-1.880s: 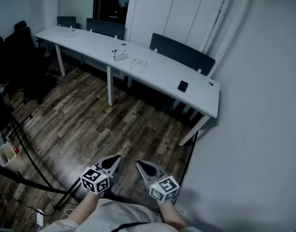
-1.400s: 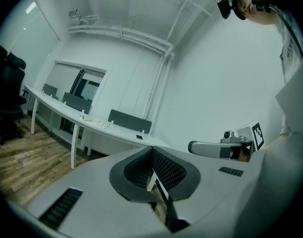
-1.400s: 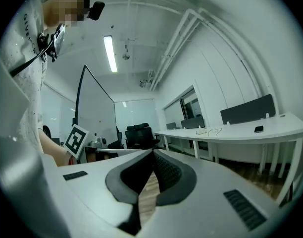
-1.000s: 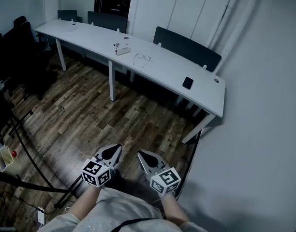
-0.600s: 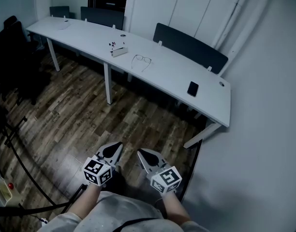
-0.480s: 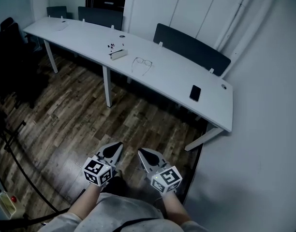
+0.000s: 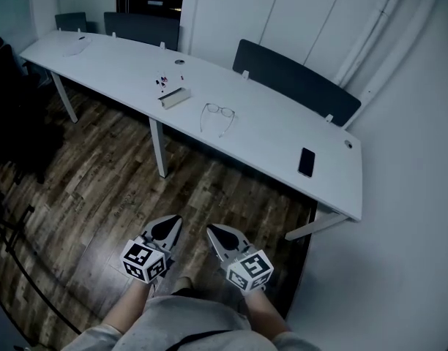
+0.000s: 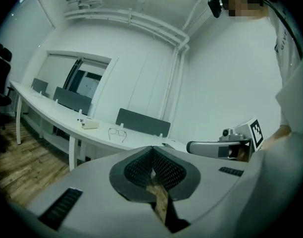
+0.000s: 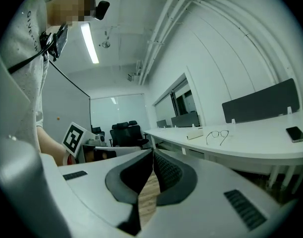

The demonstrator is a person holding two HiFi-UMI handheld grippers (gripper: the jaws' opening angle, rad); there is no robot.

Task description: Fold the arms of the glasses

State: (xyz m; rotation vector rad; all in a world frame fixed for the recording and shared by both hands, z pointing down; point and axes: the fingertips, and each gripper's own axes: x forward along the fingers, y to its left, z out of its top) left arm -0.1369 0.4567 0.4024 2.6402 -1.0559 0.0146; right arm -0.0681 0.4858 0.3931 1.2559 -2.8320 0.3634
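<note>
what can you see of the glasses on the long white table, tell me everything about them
The glasses are a thin, dark, wire-like frame with two roundish lenses that look clear. Both arms are unfolded and spread out, pointing toward the near edge of the table, with the lenses on the far side. They lie flat on the white top, about midway along it, between a small pale box and a dark phone, apart from both. Only the table touches them. Finer detail is too small to make out.
</note>
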